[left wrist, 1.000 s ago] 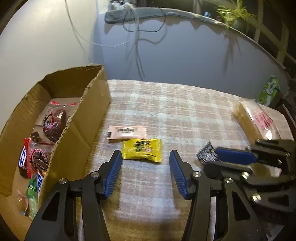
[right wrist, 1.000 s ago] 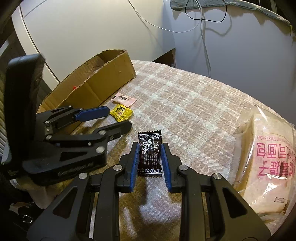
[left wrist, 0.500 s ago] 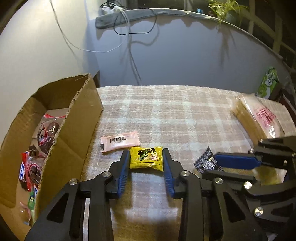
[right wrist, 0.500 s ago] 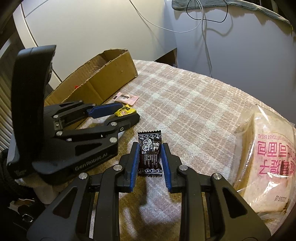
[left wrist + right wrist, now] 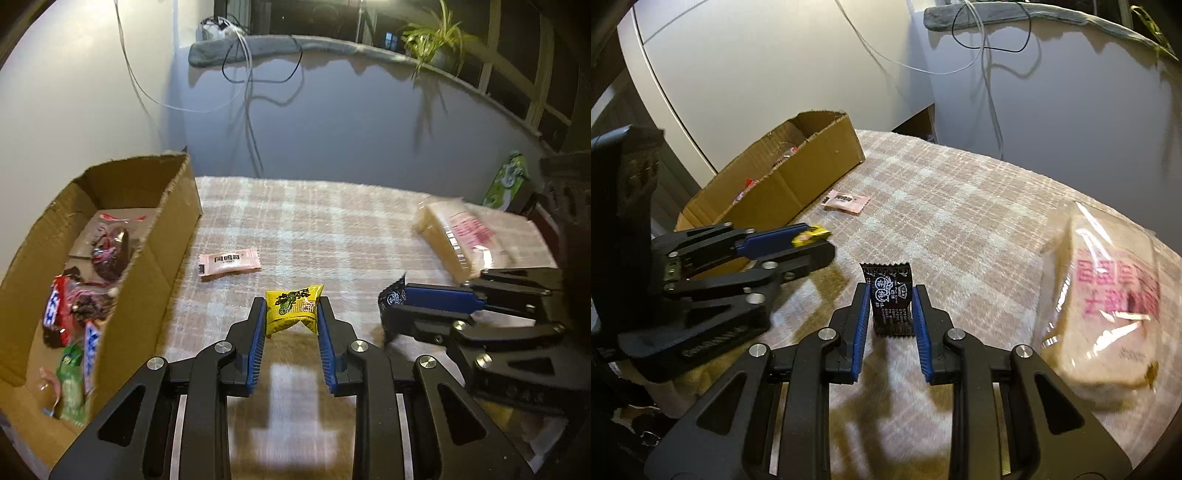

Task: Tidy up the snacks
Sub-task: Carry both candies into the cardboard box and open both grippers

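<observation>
Both grippers angle down toward a table draped in a fuzzy pink-and-white plaid cloth (image 5: 332,229). The left gripper (image 5: 291,314), its jaws having just been closing, pinches a crinkled yellow snack packet (image 5: 293,310) between its ribbed blue pads (image 5: 258,332), the packet raised clear of the cloth. The right gripper (image 5: 891,306) is clamped on a slim black wrapped snack (image 5: 891,295) with serrated ends, held upright just above the cloth.

To the left gripper's left stands an open brown cardboard box (image 5: 159,258) with rough torn edges, holding a jumble of glossy red, blue and green wrappers. A flat pink sachet (image 5: 229,261) lies on the cloth between the box wall and the yellow packet, close to the box. A bare strip of cloth stretches from the grippers to the table's far edge. On the right side, a bagged loaf of sliced bread (image 5: 1108,295) in clear crinkled plastic with pink print sits near the table's rim, just beside the right gripper. Cables (image 5: 251,92) hang down the pale wall behind.
</observation>
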`<state>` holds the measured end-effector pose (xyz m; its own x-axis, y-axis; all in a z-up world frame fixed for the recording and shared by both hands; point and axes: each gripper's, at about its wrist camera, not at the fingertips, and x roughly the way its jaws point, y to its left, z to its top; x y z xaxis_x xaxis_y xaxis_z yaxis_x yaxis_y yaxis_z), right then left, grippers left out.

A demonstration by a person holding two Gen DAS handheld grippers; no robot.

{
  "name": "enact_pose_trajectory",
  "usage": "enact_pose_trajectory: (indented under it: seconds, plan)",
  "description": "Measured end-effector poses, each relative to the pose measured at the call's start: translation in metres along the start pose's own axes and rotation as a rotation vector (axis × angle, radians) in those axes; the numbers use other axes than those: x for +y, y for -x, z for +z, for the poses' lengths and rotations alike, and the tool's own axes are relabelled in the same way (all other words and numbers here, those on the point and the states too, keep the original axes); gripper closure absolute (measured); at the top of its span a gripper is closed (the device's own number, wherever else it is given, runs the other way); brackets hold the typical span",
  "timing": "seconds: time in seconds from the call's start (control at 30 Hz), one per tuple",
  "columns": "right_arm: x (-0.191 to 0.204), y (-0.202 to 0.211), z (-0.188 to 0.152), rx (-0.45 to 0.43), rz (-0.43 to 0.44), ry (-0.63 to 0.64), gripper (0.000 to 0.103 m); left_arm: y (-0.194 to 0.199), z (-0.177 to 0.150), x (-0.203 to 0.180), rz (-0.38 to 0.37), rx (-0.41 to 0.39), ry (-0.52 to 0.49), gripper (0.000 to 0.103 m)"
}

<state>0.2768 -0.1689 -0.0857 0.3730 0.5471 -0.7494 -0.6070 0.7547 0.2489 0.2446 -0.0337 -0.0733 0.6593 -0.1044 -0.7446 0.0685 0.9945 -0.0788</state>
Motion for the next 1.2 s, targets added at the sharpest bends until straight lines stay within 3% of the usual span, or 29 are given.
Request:
enact_pose_trajectory:
  seconds: [0.3,0.6,0.97,1.2]
  plan:
    - [0.017,0.031,0.000,-0.028,-0.026,-0.005,0.079,0.049,-0.007,0.022,-0.019,-0.060,0.036,0.078]
    - [0.059,0.047,0.026,-0.068,-0.015,0.045,0.079,0.083,-0.013,0.066,0.016,-0.117,0.087,0.078]
    - [0.112,0.013,0.063,-0.058,0.015,0.101,0.079,0.098,-0.019,0.120,0.059,-0.153,0.147,0.078]
    - [0.124,-0.014,0.086,-0.038,-0.005,0.114,0.079,0.099,-0.017,0.150,0.081,-0.160,0.164,0.078]
